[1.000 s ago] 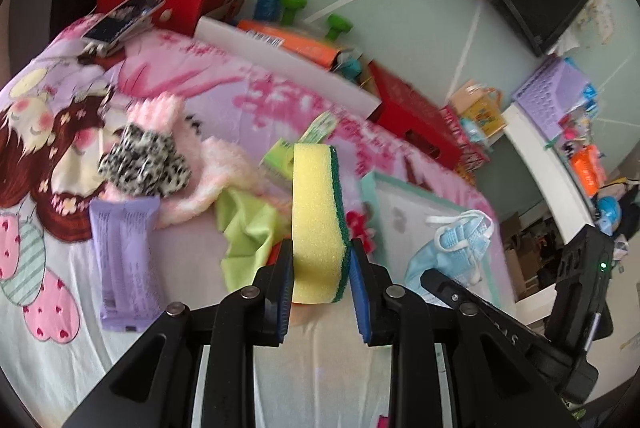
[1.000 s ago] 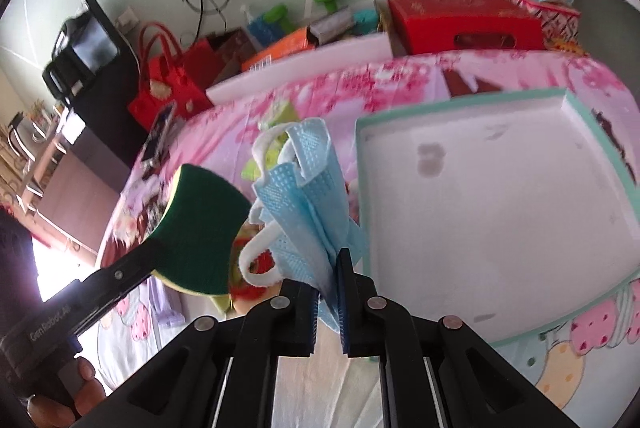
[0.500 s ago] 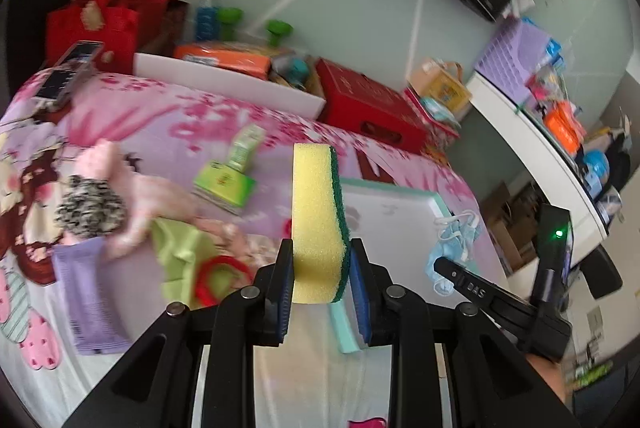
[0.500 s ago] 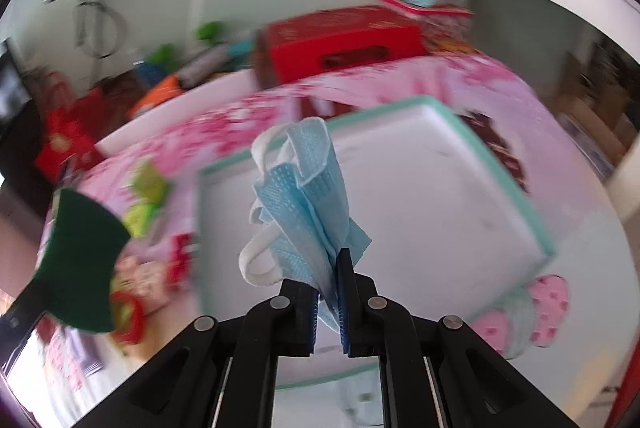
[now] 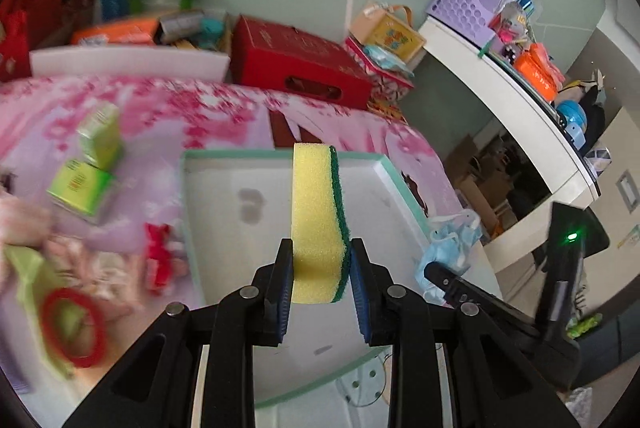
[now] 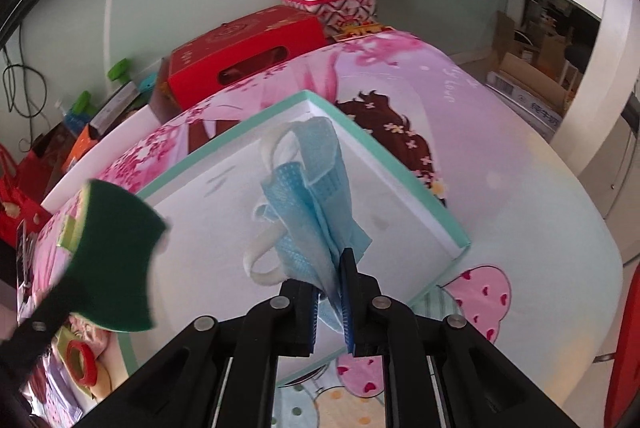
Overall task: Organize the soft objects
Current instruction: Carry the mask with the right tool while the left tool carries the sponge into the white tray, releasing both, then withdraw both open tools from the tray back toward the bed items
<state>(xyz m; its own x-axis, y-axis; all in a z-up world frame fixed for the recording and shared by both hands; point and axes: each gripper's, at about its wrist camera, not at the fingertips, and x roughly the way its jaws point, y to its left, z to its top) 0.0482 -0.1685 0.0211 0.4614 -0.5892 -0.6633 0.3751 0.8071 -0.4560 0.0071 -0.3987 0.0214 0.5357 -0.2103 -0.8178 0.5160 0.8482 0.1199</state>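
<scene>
Left gripper [image 5: 320, 288] fingers clamping a sponge [image 5: 318, 224] upright above the tray [image 5: 224, 228], right gripper [image 6: 330, 304] fingers pinching a face mask [image 6: 312, 196] over the tray, hair tie [image 5: 74, 328] left of the tray clearest in left view

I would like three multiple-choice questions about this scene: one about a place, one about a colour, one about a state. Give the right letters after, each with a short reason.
1. Where is the sponge?
A. lying in the tray
B. held above the tray
C. on the red box

2. What colour is the sponge's scouring side?
A. green
B. blue
C. red

3. What is the state of the right gripper?
A. open, holding nothing
B. shut on the sponge
C. shut on the face mask

Answers:
1 B: the left gripper clamps it upright over the white tray.
2 A: a dark green layer backs the yellow foam.
3 C: the blue face mask is pinched between its fingers.
</scene>
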